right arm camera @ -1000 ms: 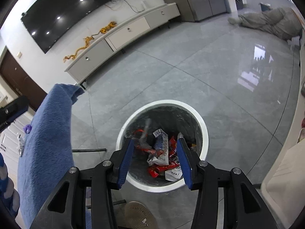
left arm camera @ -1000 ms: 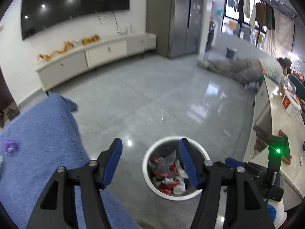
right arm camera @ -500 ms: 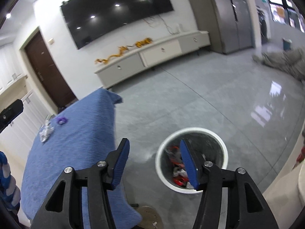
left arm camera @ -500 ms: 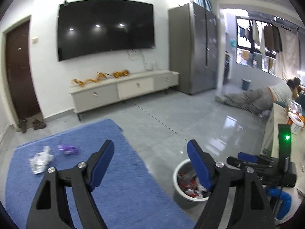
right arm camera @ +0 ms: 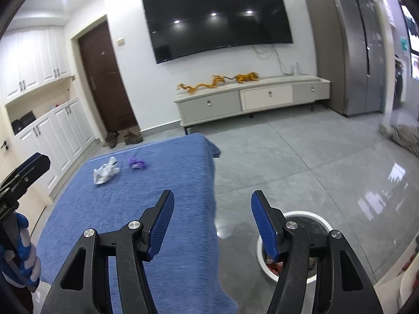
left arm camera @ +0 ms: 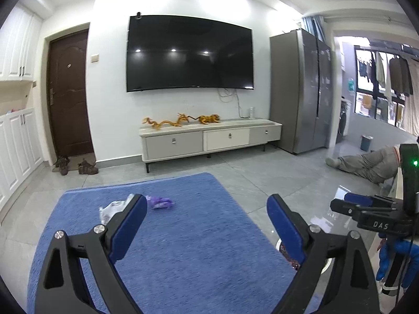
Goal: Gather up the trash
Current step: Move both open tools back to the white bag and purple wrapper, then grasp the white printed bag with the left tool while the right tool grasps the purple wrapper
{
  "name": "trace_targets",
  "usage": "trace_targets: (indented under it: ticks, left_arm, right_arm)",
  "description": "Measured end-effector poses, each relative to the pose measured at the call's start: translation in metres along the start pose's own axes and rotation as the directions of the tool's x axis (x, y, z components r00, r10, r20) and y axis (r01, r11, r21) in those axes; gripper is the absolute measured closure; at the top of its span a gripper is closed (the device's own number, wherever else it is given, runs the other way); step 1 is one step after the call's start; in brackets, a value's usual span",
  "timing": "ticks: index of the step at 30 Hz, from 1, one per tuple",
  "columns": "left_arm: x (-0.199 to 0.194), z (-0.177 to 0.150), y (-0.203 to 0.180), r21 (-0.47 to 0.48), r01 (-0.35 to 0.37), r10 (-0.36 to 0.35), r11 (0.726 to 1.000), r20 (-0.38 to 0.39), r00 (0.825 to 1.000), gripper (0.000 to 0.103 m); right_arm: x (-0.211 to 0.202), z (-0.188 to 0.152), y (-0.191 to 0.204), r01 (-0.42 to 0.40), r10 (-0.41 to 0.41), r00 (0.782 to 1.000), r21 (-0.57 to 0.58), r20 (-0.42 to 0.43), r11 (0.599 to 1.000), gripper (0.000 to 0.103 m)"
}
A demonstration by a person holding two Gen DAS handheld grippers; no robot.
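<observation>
A crumpled silver-white wrapper (right arm camera: 106, 174) and a small purple wrapper (right arm camera: 136, 163) lie on the far part of a blue cloth-covered table (right arm camera: 146, 209). In the left wrist view the silver wrapper (left arm camera: 111, 209) is partly behind my left finger and the purple wrapper (left arm camera: 160, 203) lies beside it. A white round trash bin (right arm camera: 309, 218) with red wrappers inside stands on the floor right of the table. My left gripper (left arm camera: 205, 225) is open and empty above the cloth. My right gripper (right arm camera: 212, 222) is open and empty over the table's right edge.
A low white TV cabinet (left arm camera: 209, 141) with gold dragon figures stands at the far wall under a big TV (left arm camera: 189, 55). A dark door (left arm camera: 69, 94) and shoes (left arm camera: 87, 167) are at left. A grey fridge (left arm camera: 301, 89) is at right. A person lies on the floor (left arm camera: 364, 162).
Both grippers have lifted up and swung left from over the trash bin to face the blue table. The two wrappers have come into view. Both stay open and empty.
</observation>
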State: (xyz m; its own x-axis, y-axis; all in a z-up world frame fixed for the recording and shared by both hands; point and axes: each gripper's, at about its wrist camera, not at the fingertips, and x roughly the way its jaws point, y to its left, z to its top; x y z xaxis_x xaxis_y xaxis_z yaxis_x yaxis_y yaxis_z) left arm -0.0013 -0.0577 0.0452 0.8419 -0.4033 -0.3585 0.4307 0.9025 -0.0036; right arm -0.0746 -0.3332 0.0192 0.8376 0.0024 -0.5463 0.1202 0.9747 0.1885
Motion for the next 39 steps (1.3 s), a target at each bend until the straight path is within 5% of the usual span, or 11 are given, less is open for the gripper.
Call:
trace_targets:
  ticks: [7, 13, 20, 26, 34, 39]
  left_arm:
    - [-0.001, -0.017, 0.053, -0.077, -0.029, 0.028, 0.997, -0.013, 1.000, 0.009]
    - [0.019, -0.048, 0.103, -0.140, -0.069, 0.055, 0.988, -0.102, 0.993, 0.009]
    - [0.057, -0.080, 0.175, -0.220, -0.125, 0.069, 0.967, -0.243, 0.968, 0.009]
    - [0.101, -0.077, 0.220, -0.286, -0.131, 0.044, 0.949, -0.292, 0.955, 0.009]
    - [0.168, -0.060, 0.194, -0.062, -0.065, 0.043, 0.996, -0.302, 0.952, 0.009]
    - [0.212, -0.062, 0.181, 0.073, -0.069, 0.089, 0.995, -0.323, 0.942, 0.010]
  right_arm:
    - [0.009, 0.006, 0.044, -0.036, 0.034, 0.999, -0.062, -0.030, 0.997, 0.035]
    - [0.030, 0.007, 0.063, -0.071, 0.066, 0.995, -0.067, -0.075, 0.995, 0.035]
    - [0.083, 0.004, 0.074, -0.087, 0.074, 0.983, -0.071, -0.167, 0.994, 0.035]
    - [0.139, 0.017, 0.093, -0.134, 0.111, 0.970, -0.095, -0.218, 0.986, 0.035]
    - [0.222, 0.038, 0.135, -0.228, 0.182, 0.947, -0.156, -0.263, 0.961, 0.035]
    - [0.270, 0.046, 0.156, -0.273, 0.211, 0.933, -0.193, -0.291, 0.942, 0.035]
